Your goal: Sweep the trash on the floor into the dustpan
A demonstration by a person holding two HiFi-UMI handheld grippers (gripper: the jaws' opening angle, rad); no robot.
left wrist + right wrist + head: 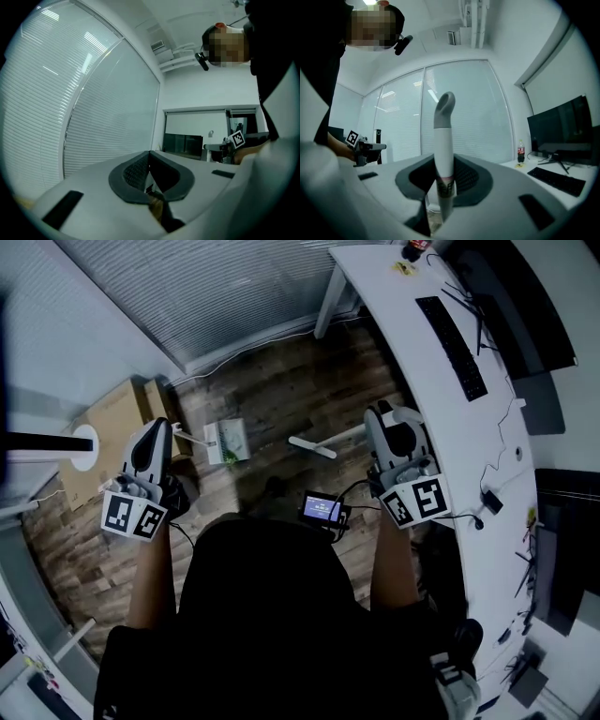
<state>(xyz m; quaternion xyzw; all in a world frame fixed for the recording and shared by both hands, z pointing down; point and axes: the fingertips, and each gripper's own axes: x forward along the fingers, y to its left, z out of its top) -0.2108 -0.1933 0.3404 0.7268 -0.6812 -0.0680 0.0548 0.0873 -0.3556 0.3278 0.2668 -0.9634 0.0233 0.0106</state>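
Note:
My left gripper [167, 430] hangs level at the left, its jaws shut [150, 161]. From its tip a thin white handle [190, 438] runs to the white dustpan [228, 441] on the wood floor, which holds something green. In the left gripper view no handle rises above the pads. My right gripper [379, 420] is shut on the broom handle [443, 154]. That handle is white and stands upright between the pads, ending in a grey hooked top [446, 107]. The broom's white head [313, 447] lies on the floor right of the dustpan.
Cardboard boxes [112, 423] and a round white stand base [84, 447] sit left of the left gripper. A long white desk [469, 442] with a keyboard [452, 348], monitor and bottle [520, 151] runs along the right. Window blinds [225, 287] close off the far side.

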